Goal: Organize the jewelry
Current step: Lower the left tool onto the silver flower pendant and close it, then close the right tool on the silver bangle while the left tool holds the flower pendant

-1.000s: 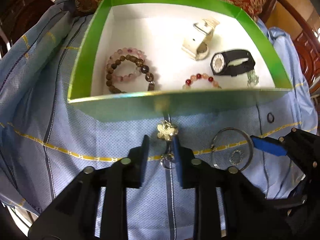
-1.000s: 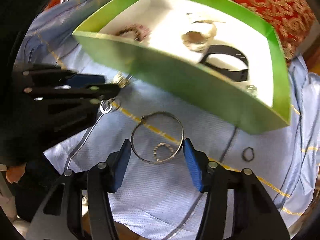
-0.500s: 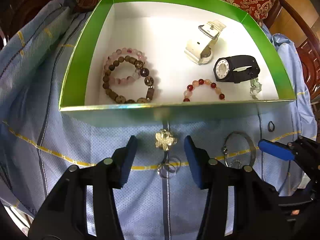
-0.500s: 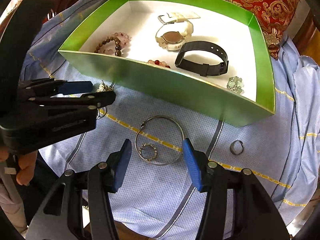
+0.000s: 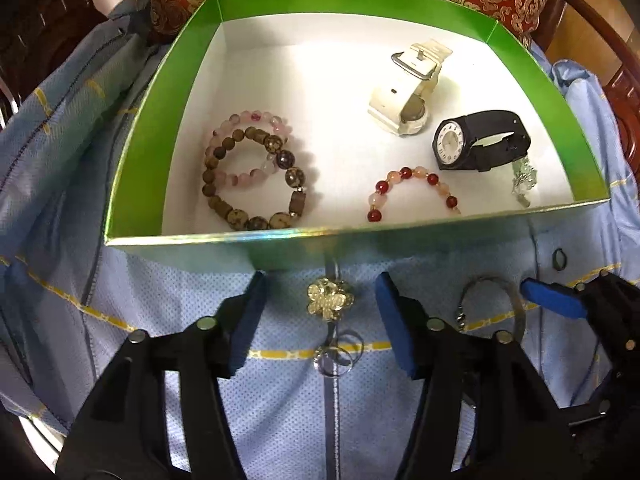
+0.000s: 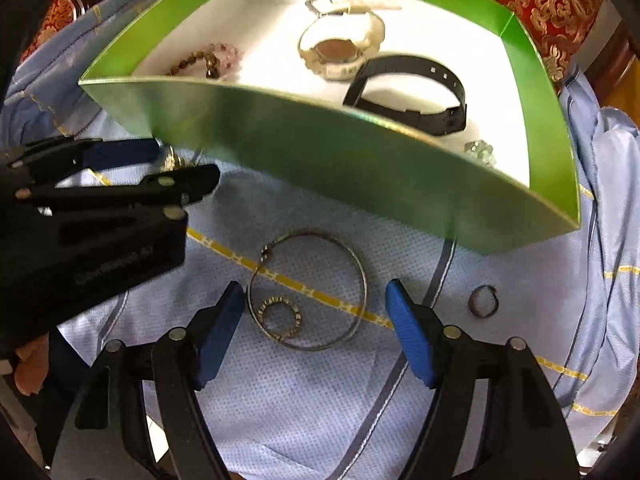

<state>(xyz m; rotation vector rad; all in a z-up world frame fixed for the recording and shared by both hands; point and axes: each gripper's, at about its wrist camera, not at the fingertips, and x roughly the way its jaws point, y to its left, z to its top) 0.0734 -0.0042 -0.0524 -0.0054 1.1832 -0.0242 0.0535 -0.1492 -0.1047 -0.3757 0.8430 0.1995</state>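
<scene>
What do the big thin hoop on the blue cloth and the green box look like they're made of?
The hoop looks like thin silvery metal wire: it glints and holds a clean circle, with a small clasp on its rim. The green box seems to be glossy coated cardboard: thin flat walls, folded corners, white inside, a shiny sheen along its front edge.

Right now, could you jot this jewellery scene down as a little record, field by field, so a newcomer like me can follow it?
Container: green box, white inside
In box: brown bead bracelet, pink bead bracelet, red bead bracelet, white watch, black watch
On cloth: flower brooch, wire bangle, small beaded ring lying inside the bangle, dark ring
Left gripper: open, straddling brooch
Right gripper: open, straddling bangle
Surface: blue cloth
</scene>
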